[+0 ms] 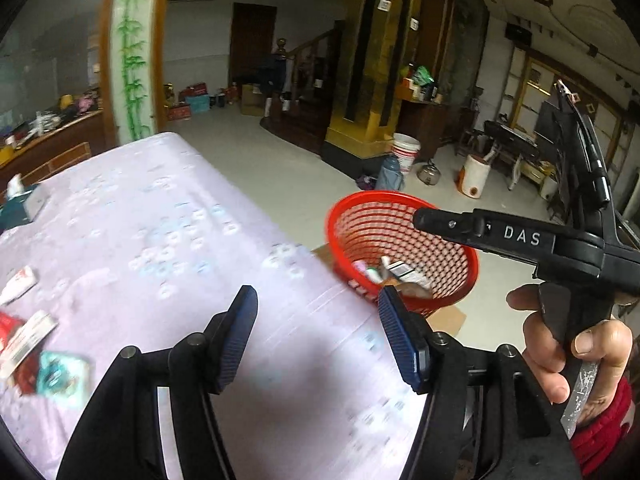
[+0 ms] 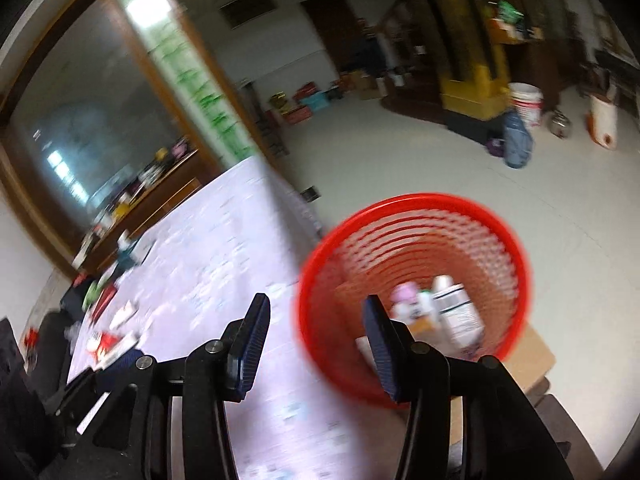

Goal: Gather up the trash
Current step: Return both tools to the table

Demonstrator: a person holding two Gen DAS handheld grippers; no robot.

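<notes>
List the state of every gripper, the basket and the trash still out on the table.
Left hand-held gripper: open, empty, over the table edge.
Right hand-held gripper: open, empty, near the basket rim.
Red mesh basket: upright on the floor beside the table, several pieces of trash inside.
Wrappers: lying on the tablecloth, not yet collected.
Tissue box: on the table's far corner, a tissue sticking out.

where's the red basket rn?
The red mesh basket sits on the floor on a piece of cardboard, just off the right edge of the table; in both wrist views it is right of centre, with trash already inside.
</notes>
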